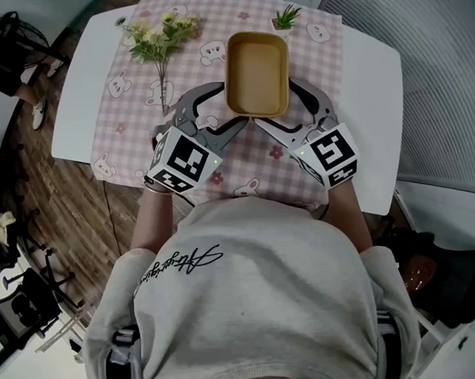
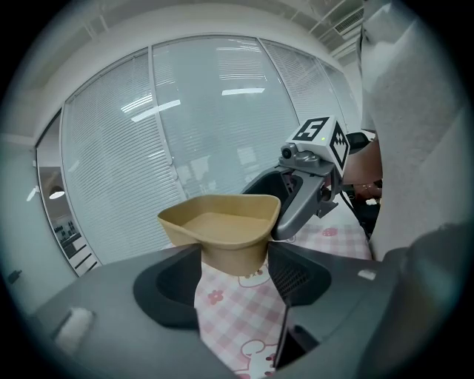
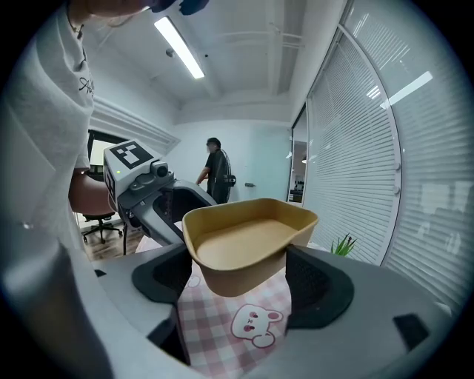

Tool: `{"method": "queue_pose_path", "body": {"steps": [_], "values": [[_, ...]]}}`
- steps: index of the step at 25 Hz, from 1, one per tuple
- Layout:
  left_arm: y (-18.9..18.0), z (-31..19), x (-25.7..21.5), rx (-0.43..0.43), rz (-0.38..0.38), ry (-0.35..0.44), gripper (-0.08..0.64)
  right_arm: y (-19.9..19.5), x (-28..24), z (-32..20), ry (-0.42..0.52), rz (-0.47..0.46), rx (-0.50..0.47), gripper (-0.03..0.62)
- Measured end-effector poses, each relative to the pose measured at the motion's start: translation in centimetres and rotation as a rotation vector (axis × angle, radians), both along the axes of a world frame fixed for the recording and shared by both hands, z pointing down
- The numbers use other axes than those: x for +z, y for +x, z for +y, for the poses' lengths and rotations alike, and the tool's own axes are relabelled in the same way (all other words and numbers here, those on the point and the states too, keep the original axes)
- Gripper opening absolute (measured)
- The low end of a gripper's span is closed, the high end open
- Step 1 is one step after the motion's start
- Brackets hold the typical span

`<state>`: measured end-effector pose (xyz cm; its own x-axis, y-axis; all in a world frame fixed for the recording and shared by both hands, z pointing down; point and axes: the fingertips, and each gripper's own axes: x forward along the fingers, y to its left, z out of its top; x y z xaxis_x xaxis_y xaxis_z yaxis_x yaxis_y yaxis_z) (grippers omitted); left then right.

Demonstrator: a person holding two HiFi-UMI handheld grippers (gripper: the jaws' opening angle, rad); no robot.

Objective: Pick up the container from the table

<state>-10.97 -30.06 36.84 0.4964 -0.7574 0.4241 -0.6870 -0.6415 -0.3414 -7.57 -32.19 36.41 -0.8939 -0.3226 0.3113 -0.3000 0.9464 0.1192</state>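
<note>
A tan, empty, rounded-rectangle container [image 1: 256, 74] hangs above the pink checked cloth [image 1: 130, 79], gripped from both long sides. My left gripper [image 1: 230, 105] is shut on its left wall and my right gripper [image 1: 285, 104] on its right wall. In the left gripper view the container [image 2: 222, 226] sits wedged between the dark pads [image 2: 296, 277], cloth showing beneath it, with the right gripper's marker cube [image 2: 320, 139] beyond. The right gripper view shows the container [image 3: 248, 244] clamped between its pads [image 3: 318, 285], the left gripper's cube [image 3: 132, 164] behind it.
The cloth covers a white table [image 1: 84, 97]. A vase of flowers [image 1: 160, 39] stands at the back left and a small potted plant [image 1: 285, 19] behind the container. A person [image 3: 216, 170] stands far off in the room. Window blinds [image 2: 215, 126] line one side.
</note>
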Motion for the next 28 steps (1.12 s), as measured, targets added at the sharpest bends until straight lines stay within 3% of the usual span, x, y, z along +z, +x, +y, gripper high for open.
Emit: {"method": "queue_pose_path", "body": {"steps": [17,28], "values": [[-1.0,0.2,-3.0,-0.024,0.012,0.05,0.275,-0.7,-3.4,-0.1,0.028,-0.036,-0.005,0.394],[-0.9,0.0,-5.6,0.01,0.005,0.112,0.275,-1.0,-5.5,-0.1,0.051,-0.055,0.003,0.394]]}}
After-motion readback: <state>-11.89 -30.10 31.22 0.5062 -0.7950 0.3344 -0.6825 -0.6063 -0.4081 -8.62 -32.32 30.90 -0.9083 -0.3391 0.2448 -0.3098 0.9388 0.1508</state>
